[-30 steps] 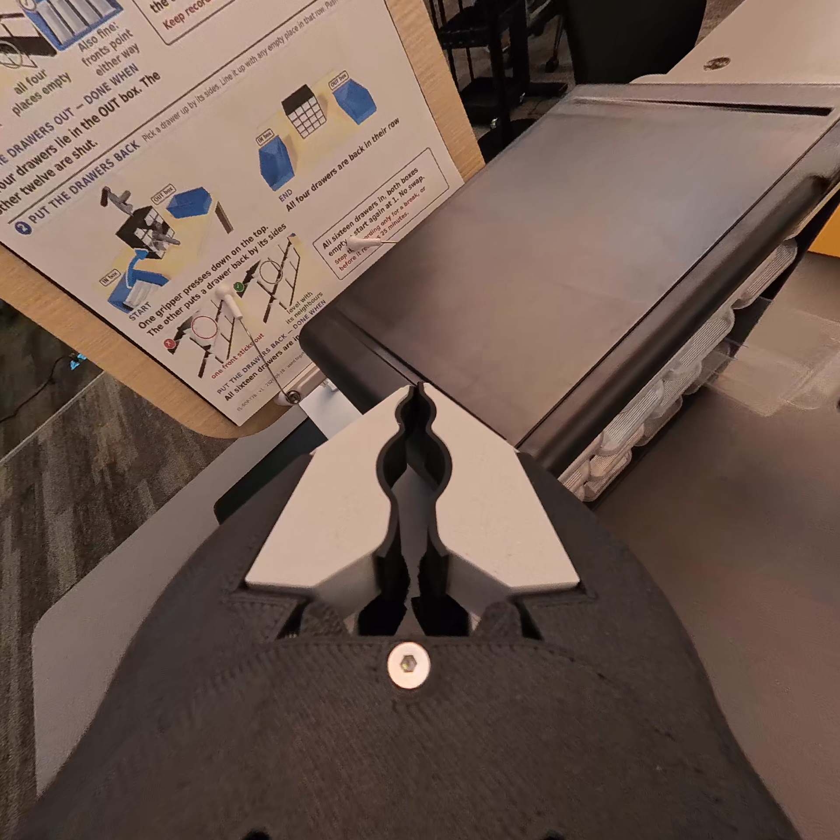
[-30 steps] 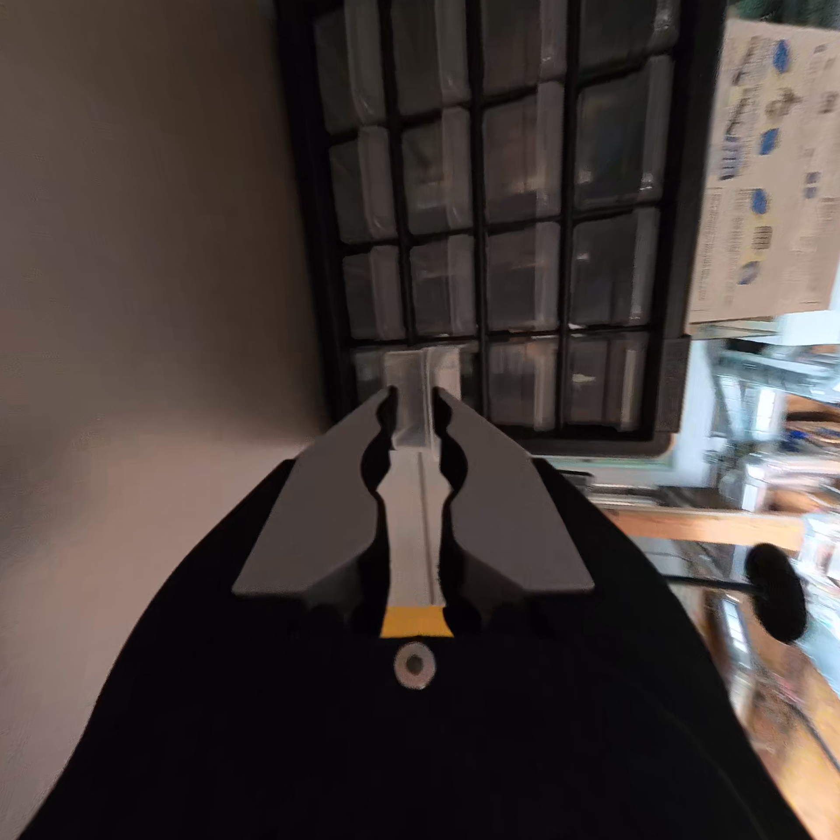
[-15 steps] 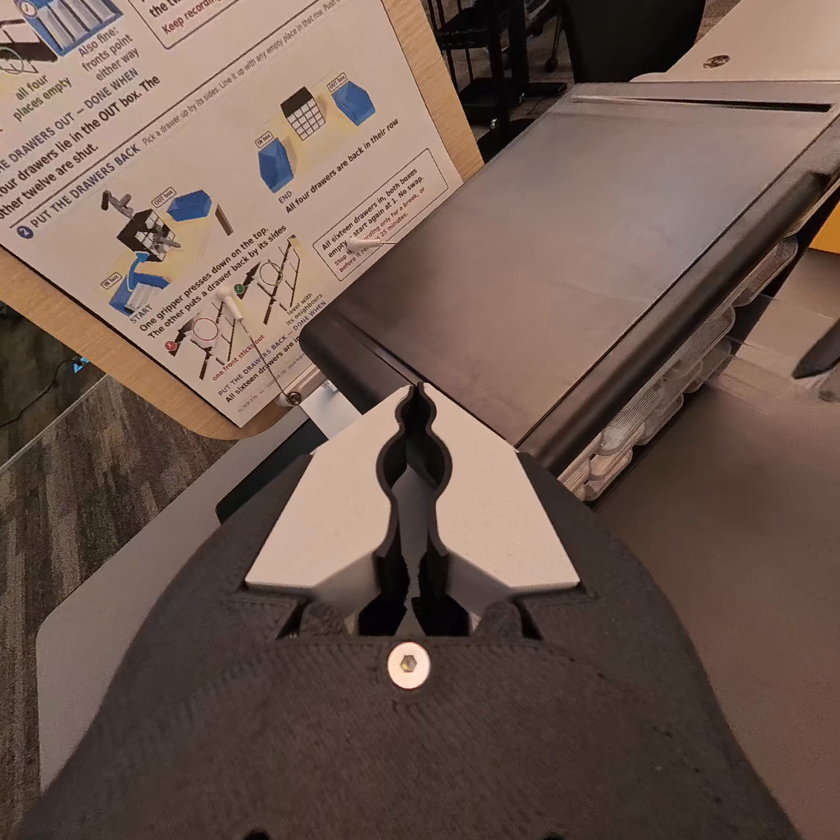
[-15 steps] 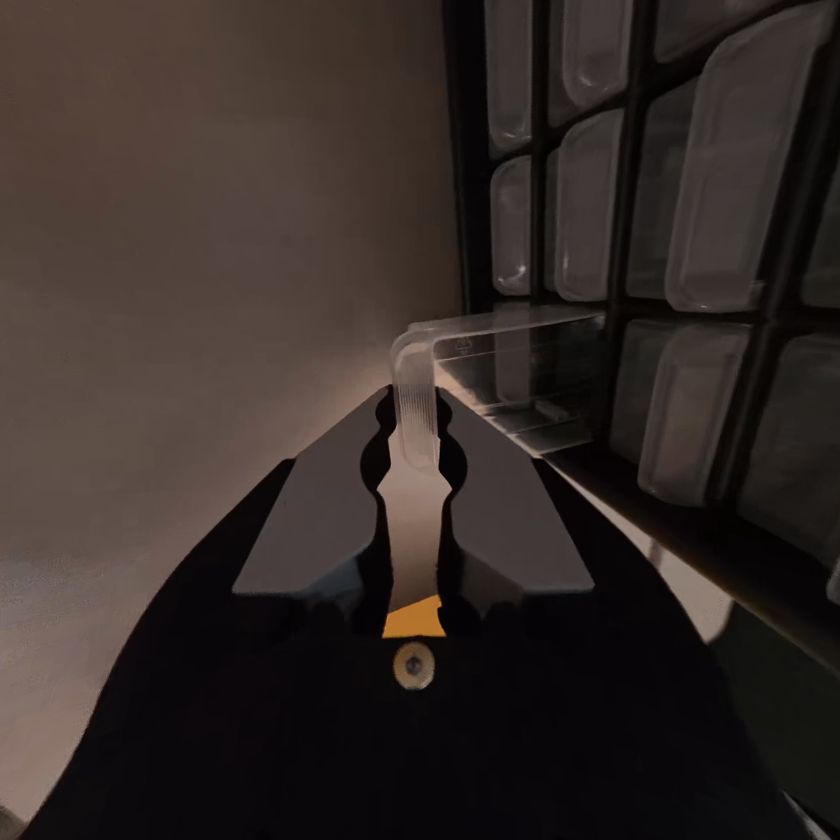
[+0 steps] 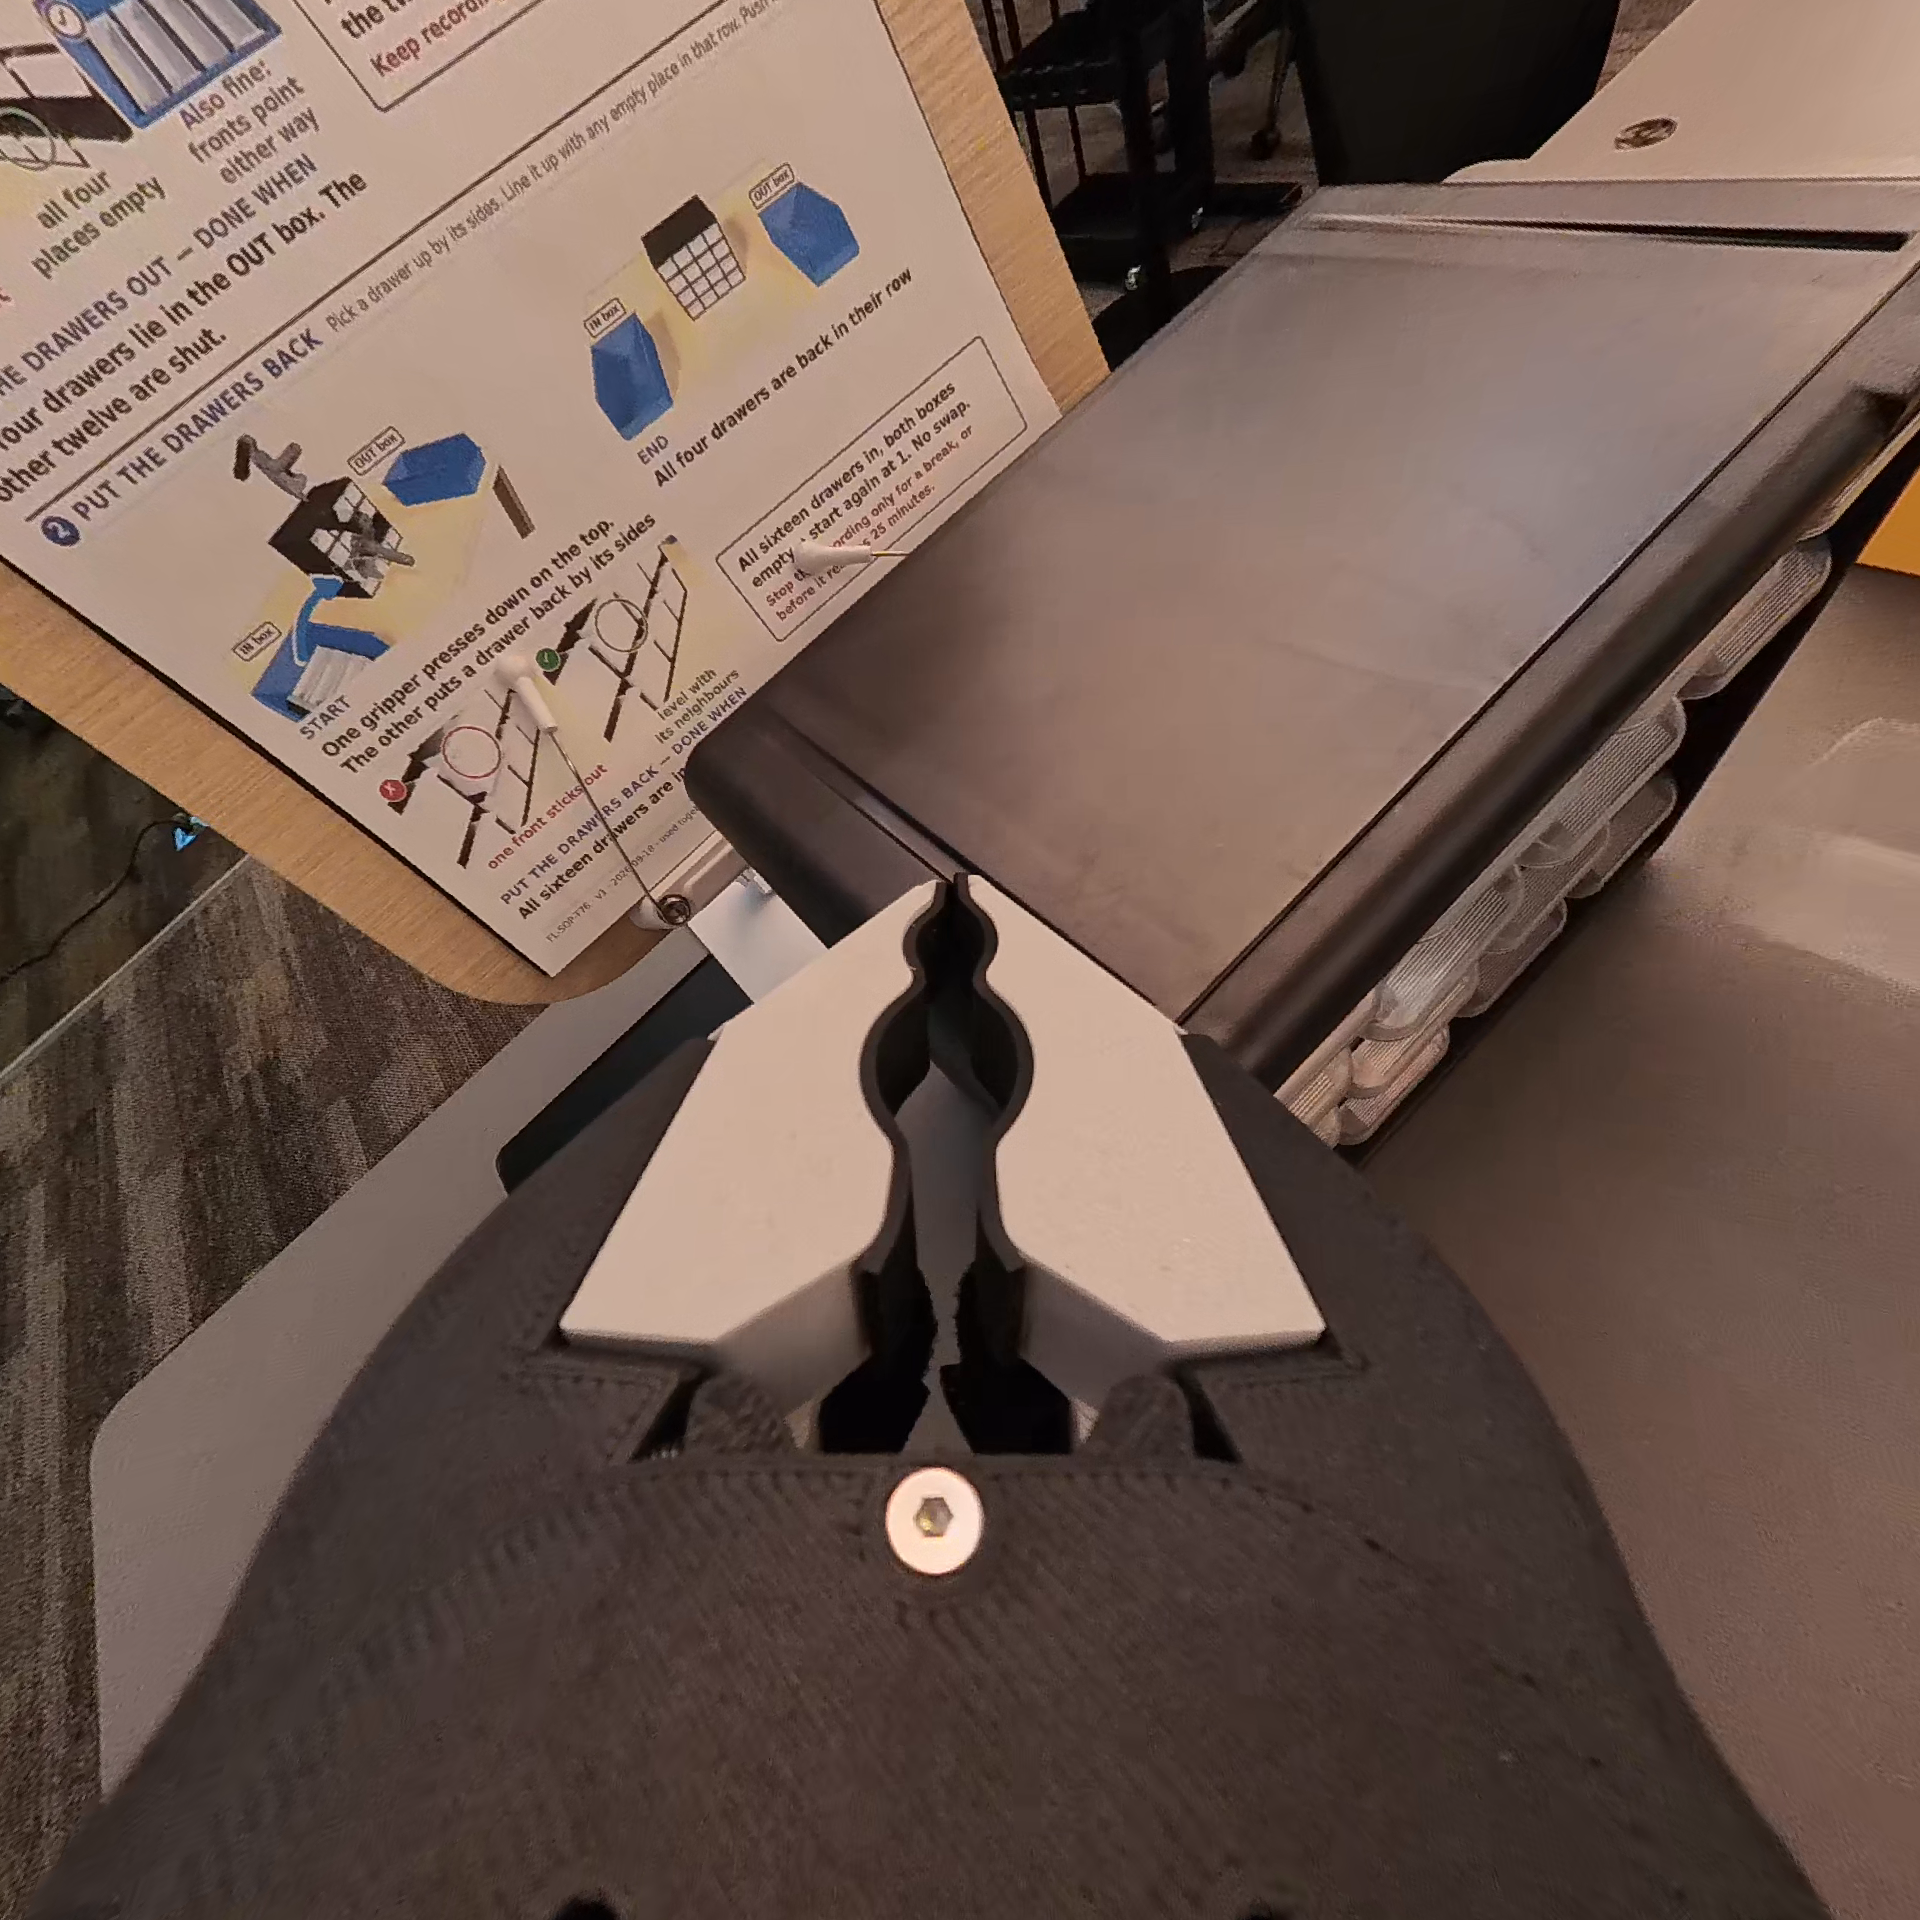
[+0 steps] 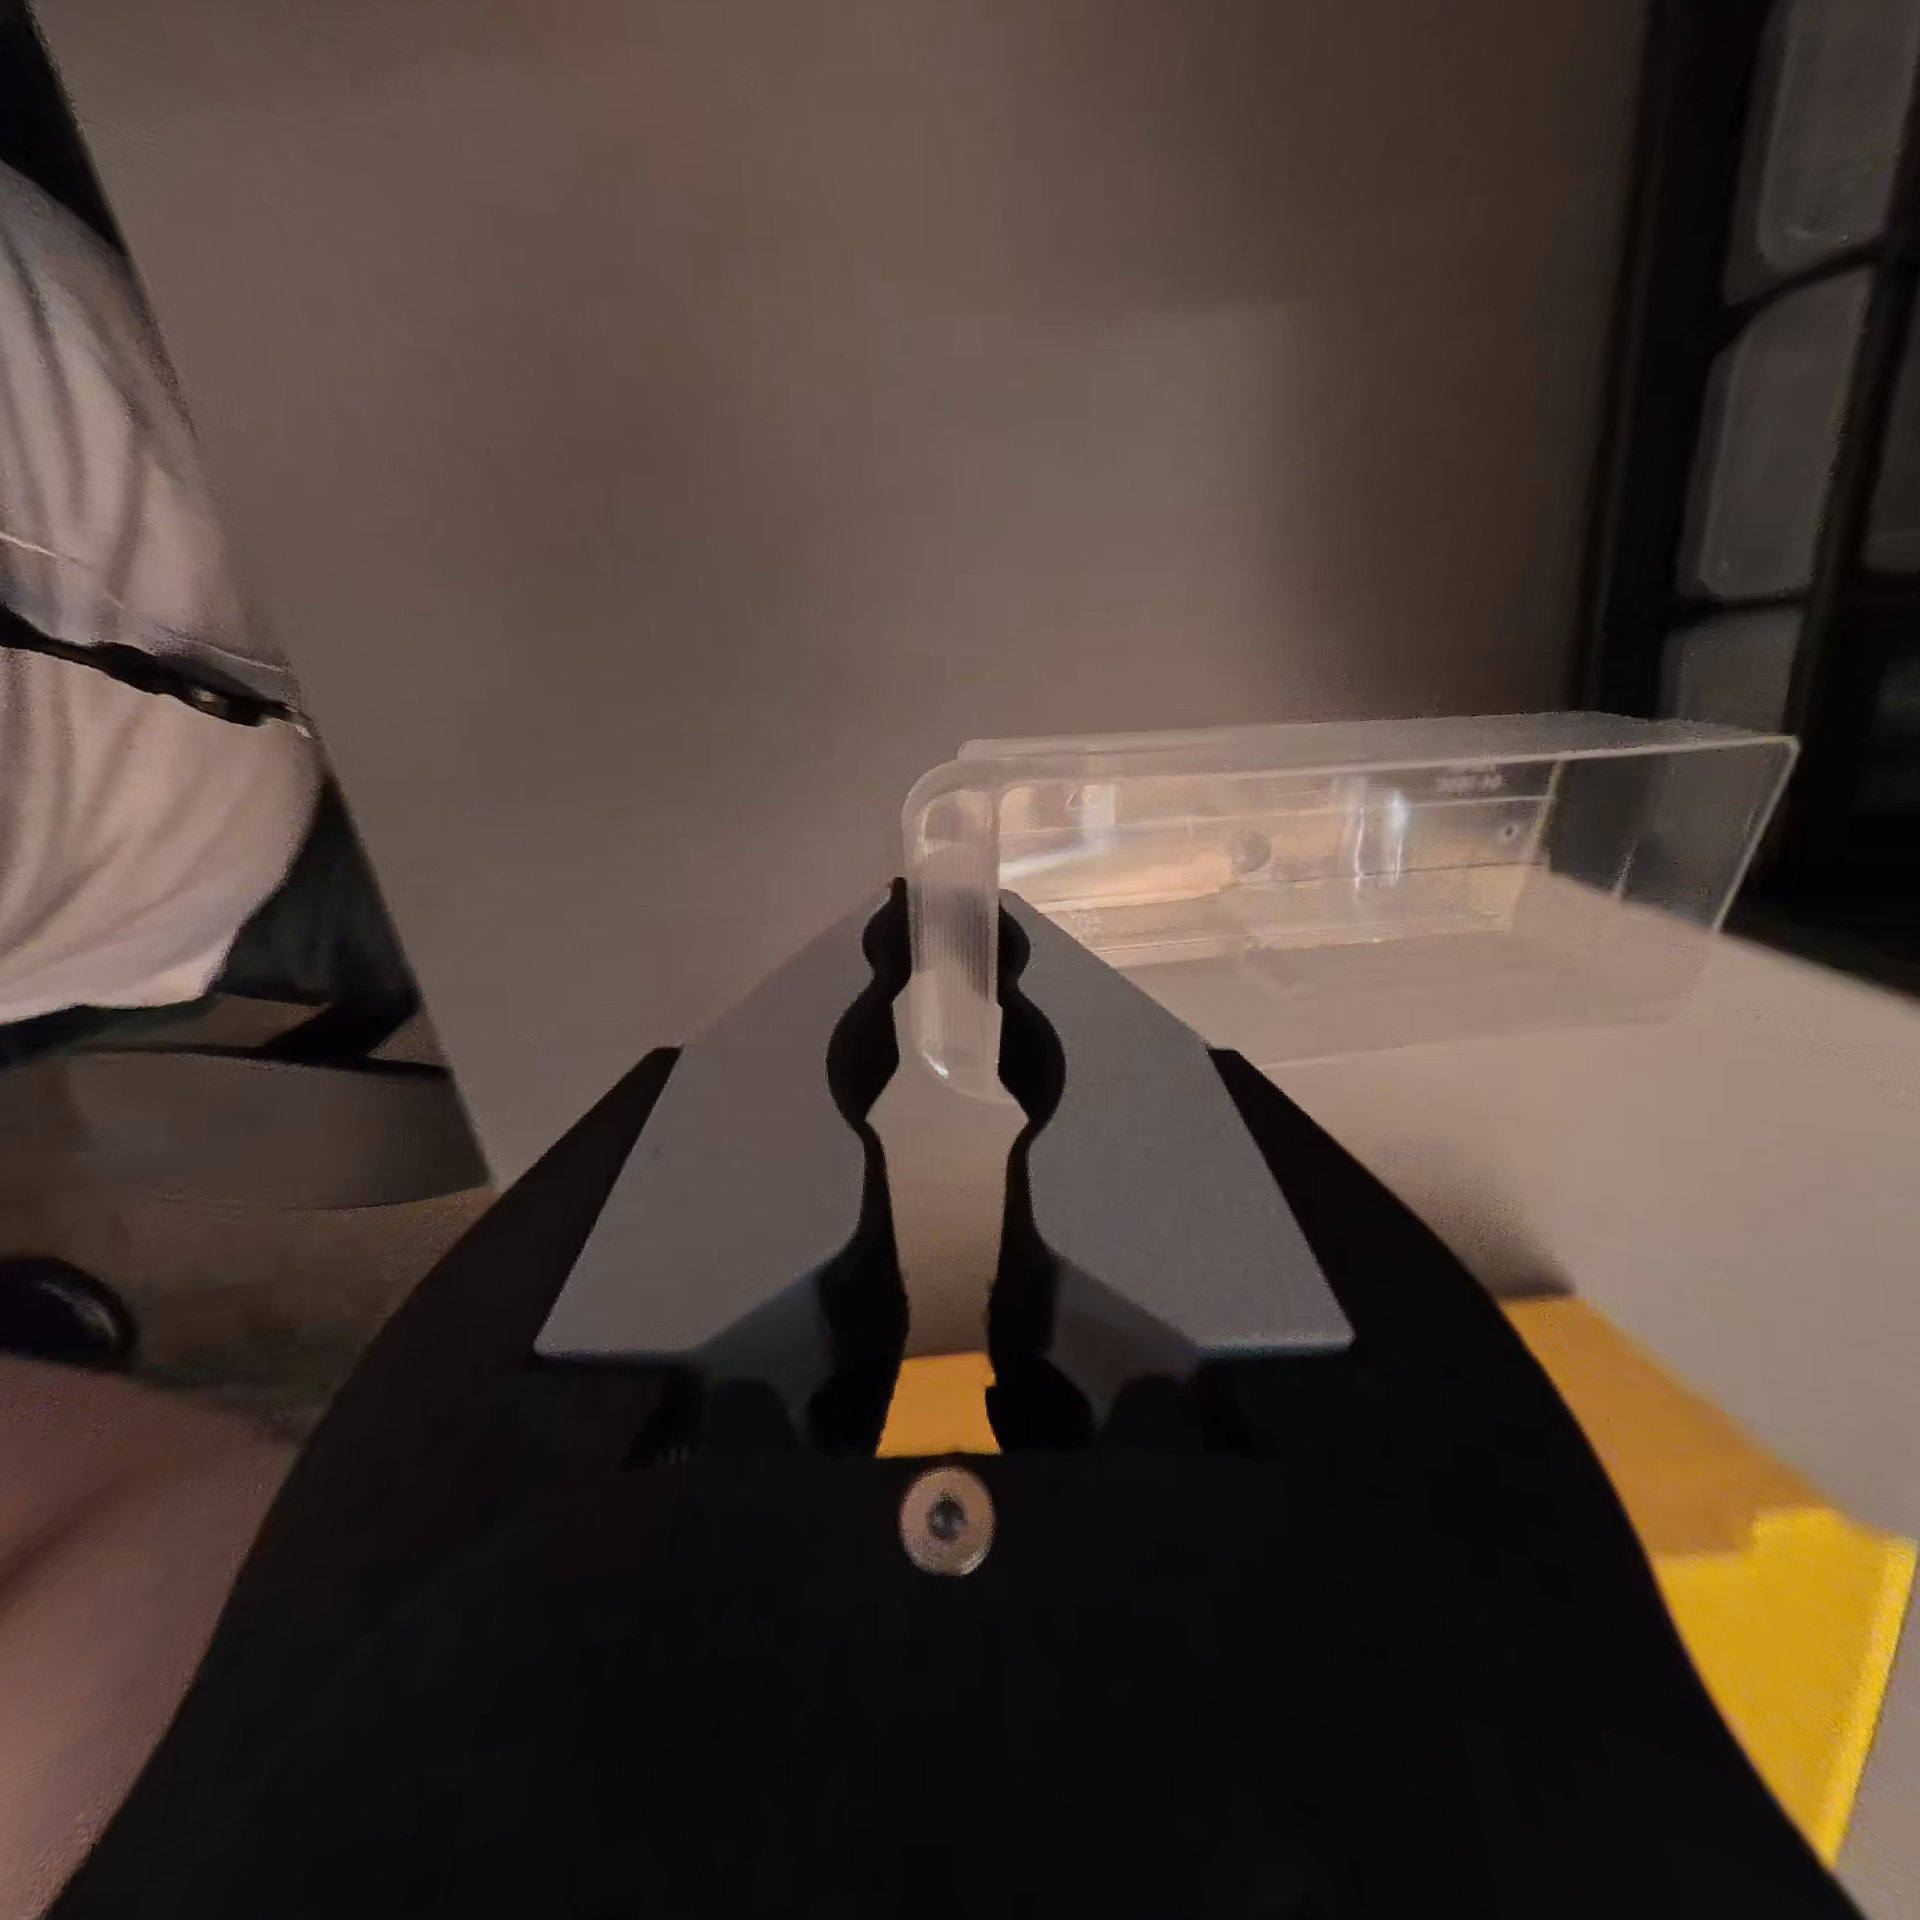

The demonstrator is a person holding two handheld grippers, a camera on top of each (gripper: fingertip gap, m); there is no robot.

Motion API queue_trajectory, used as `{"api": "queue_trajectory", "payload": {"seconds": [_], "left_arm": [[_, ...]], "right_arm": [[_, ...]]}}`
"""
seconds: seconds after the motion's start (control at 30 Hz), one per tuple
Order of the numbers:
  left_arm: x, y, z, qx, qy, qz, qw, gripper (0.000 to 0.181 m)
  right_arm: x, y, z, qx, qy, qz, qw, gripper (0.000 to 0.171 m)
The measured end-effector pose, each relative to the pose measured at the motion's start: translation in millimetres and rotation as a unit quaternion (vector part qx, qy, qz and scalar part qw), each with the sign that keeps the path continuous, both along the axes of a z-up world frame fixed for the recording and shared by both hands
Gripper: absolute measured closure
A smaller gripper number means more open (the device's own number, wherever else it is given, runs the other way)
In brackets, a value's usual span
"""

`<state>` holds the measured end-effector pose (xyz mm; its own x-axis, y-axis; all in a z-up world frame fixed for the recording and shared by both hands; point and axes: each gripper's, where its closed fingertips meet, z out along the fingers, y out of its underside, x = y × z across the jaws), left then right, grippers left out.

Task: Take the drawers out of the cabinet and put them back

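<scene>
The black drawer cabinet (image 5: pixel 1351 582) shows from above in the left wrist view, with clear drawer fronts (image 5: pixel 1507 925) along its right face. My left gripper (image 5: pixel 954 891) is shut and empty, its tips resting at the cabinet's near top corner. In the right wrist view my right gripper (image 6: pixel 951 914) is shut on the front handle of a clear plastic drawer (image 6: pixel 1351 831). The drawer is fully out of the cabinet (image 6: pixel 1766 416), which stands at the right edge, and hangs in the air beside it.
An instruction sheet on a wooden board (image 5: pixel 416 416) stands left of the cabinet. A yellow box (image 6: pixel 1714 1610) lies below my right gripper at the lower right. A person's white sleeve (image 6: pixel 104 675) is at the left. The grey table (image 5: pixel 1714 1351) stretches in front of the cabinet. The grippers' ends are close to 30 cm from one another.
My right gripper has pulled the clear drawer all the way out of the cabinet and swung it away to the left. My left gripper has stayed on the cabinet top.
</scene>
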<state>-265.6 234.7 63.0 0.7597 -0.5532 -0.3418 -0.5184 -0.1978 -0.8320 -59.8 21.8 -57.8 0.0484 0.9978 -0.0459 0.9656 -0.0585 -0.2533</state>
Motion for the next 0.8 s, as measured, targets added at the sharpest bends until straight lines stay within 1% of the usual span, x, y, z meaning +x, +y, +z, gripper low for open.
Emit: {"api": "queue_trajectory", "payload": {"seconds": [0.07,0.1,0.17,0.2,0.23,0.3,0.37,0.47,0.57,0.67,0.8], "left_arm": [[0.0,0.0,0.1,0.000,-0.001,-0.001,1.000,0.181],[0.1,0.0,0.1,-0.001,-0.002,-0.001,1.000,0.181],[0.1,0.1,0.1,-0.001,-0.004,-0.002,1.000,0.181],[0.2,0.0,0.1,-0.001,-0.004,-0.002,1.000,0.181],[0.2,0.1,0.1,-0.001,-0.004,-0.002,1.000,0.181],[0.2,0.2,0.1,-0.001,-0.006,-0.003,1.000,0.181],[0.3,0.2,0.1,-0.003,-0.012,-0.006,1.000,0.181],[0.1,-0.1,0.1,-0.003,-0.016,-0.008,1.000,0.181],[0.2,-0.1,0.1,-0.002,-0.010,-0.005,1.000,0.181],[0.3,-0.1,0.1,-0.001,-0.007,-0.004,1.000,0.181],[0.2,-0.1,0.1,-0.003,-0.012,-0.006,1.000,0.181]], "right_arm": [[24.5,-1.1,38.5,0.029,0.027,-0.056,0.998,0.159],[40.2,3.7,63.9,0.055,0.059,-0.098,0.992,0.159],[84.1,22.8,106.5,0.082,0.120,-0.214,0.966,0.160],[112.1,37.2,116.9,0.083,0.137,-0.279,0.947,0.160],[139.2,50.2,118.5,0.070,0.146,-0.338,0.927,0.160],[174.4,68.5,101.8,0.012,0.159,-0.406,0.900,0.160],[193.2,81.6,72.2,-0.034,0.154,-0.440,0.884,0.160],[213.7,108.1,29.2,-0.042,0.129,-0.492,0.860,0.160],[218.0,131.9,-9.7,-0.069,0.110,-0.534,0.836,0.160],[221.7,150.8,-43.2,-0.059,0.063,-0.536,0.840,0.160],[220.2,172.0,-67.9,-0.048,0.036,-0.546,0.836,0.159]]}}
